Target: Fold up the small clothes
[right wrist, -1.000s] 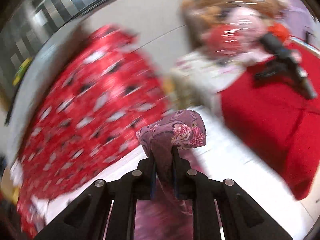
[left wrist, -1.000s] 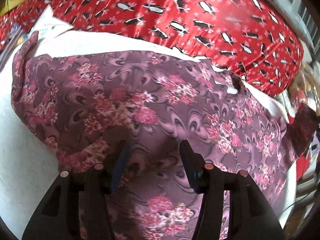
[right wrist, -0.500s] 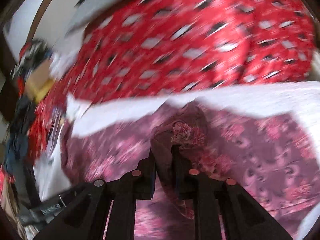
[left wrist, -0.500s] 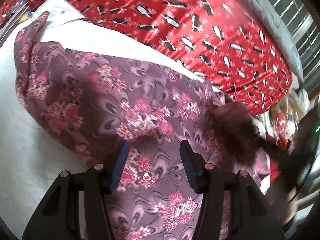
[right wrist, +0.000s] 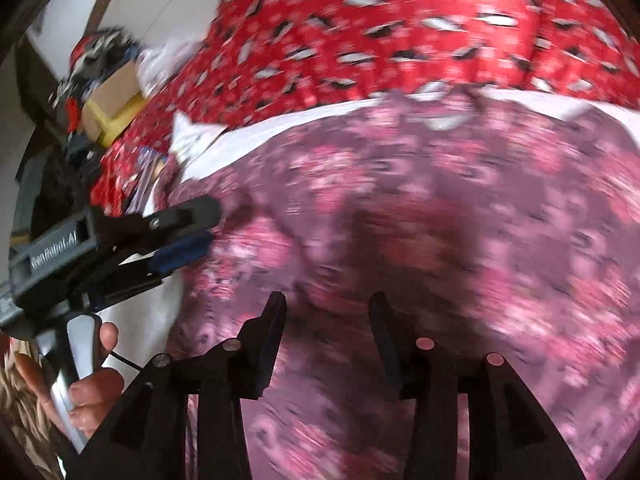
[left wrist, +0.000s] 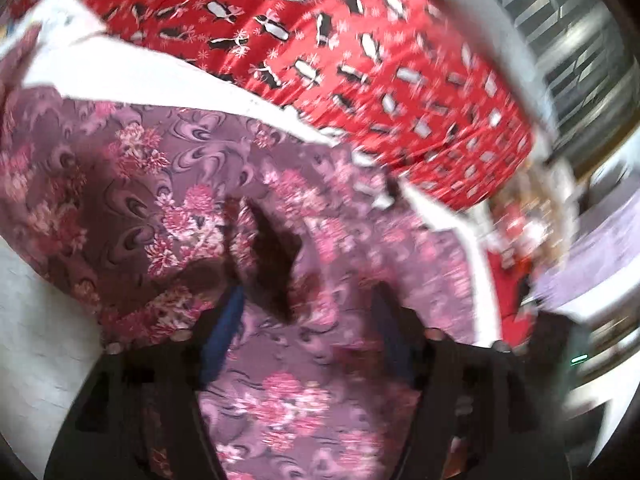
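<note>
The left tool [right wrist: 188,232], seen from the right wrist, carries the raised lettering "GenRobot.AI" on its grey body; a hand [right wrist: 86,384] grips its handle. The purple floral garment [left wrist: 168,184] lies spread on a white sheet [left wrist: 36,320], its long axis running left to right in both views, with a raised fold near its middle. The left tool's fingers stand apart over the cloth. The right tool [right wrist: 328,316] is likewise apart, holding nothing. A red penguin-print blanket [left wrist: 360,60] lies just beyond the garment.
</note>
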`<state>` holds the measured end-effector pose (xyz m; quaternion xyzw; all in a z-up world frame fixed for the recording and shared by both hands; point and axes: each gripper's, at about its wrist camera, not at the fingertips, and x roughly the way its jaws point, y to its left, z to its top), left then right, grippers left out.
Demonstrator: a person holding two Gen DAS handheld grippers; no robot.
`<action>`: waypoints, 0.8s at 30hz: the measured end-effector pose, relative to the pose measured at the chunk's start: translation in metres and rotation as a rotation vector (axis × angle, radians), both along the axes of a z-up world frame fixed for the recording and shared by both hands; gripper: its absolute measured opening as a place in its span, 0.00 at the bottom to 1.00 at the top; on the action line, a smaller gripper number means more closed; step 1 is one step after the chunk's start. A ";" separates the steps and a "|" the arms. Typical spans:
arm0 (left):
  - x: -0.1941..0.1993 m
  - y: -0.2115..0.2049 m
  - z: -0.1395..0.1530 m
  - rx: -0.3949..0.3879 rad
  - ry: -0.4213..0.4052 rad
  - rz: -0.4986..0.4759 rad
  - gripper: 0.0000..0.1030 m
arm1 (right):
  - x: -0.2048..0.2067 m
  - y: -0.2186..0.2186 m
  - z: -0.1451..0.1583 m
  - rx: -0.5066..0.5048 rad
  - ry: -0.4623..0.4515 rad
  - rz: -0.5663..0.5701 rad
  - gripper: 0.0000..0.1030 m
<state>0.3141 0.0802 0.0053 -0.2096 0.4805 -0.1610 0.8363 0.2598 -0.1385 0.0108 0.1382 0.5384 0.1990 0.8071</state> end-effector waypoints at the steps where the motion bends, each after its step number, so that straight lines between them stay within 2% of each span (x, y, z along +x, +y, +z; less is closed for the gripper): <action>1: 0.002 -0.008 -0.004 0.044 0.011 -0.002 0.68 | -0.003 -0.014 0.003 -0.003 -0.006 -0.030 0.44; 3: 0.009 -0.014 -0.016 0.039 0.049 -0.002 0.68 | -0.002 -0.042 0.006 -0.014 -0.018 -0.094 0.44; 5: 0.015 -0.015 -0.026 -0.021 0.056 0.033 0.67 | -0.004 -0.074 0.011 -0.035 -0.040 -0.176 0.44; 6: 0.016 -0.014 -0.027 -0.038 0.037 0.060 0.61 | -0.004 -0.092 0.013 -0.049 -0.050 -0.229 0.44; 7: 0.016 -0.014 -0.025 -0.047 0.003 0.083 0.31 | -0.004 -0.116 0.015 -0.057 -0.056 -0.298 0.45; 8: 0.017 -0.016 -0.024 -0.040 -0.009 0.084 0.12 | -0.003 -0.140 0.016 -0.056 -0.052 -0.367 0.47; 9: 0.017 -0.015 -0.020 -0.033 -0.028 0.094 0.05 | -0.001 -0.153 0.018 -0.052 -0.046 -0.413 0.47; 12: 0.009 0.002 -0.002 -0.028 -0.117 0.191 0.05 | -0.001 -0.213 0.014 0.006 -0.021 -0.585 0.51; 14: 0.008 0.015 0.006 0.012 -0.134 0.243 0.05 | 0.004 -0.234 0.005 0.058 0.013 -0.642 0.52; 18: 0.014 0.025 -0.010 -0.027 -0.056 0.233 0.05 | 0.020 -0.244 -0.023 0.150 0.086 -0.659 0.53; 20: 0.018 0.020 -0.016 0.004 -0.029 0.223 0.05 | 0.028 -0.237 -0.033 0.177 0.109 -0.639 0.52; 21: 0.019 0.016 -0.017 0.011 -0.027 0.219 0.05 | 0.030 -0.229 -0.033 0.183 0.098 -0.604 0.44; 22: 0.019 0.016 -0.017 0.014 -0.027 0.216 0.05 | 0.035 -0.220 -0.030 0.164 0.091 -0.541 0.03; 23: 0.019 0.015 -0.017 0.021 -0.026 0.218 0.05 | 0.038 -0.211 -0.023 0.122 0.067 -0.495 0.05; 24: 0.018 0.018 -0.018 0.031 -0.021 0.221 0.08 | 0.036 -0.209 -0.017 0.093 0.032 -0.496 0.05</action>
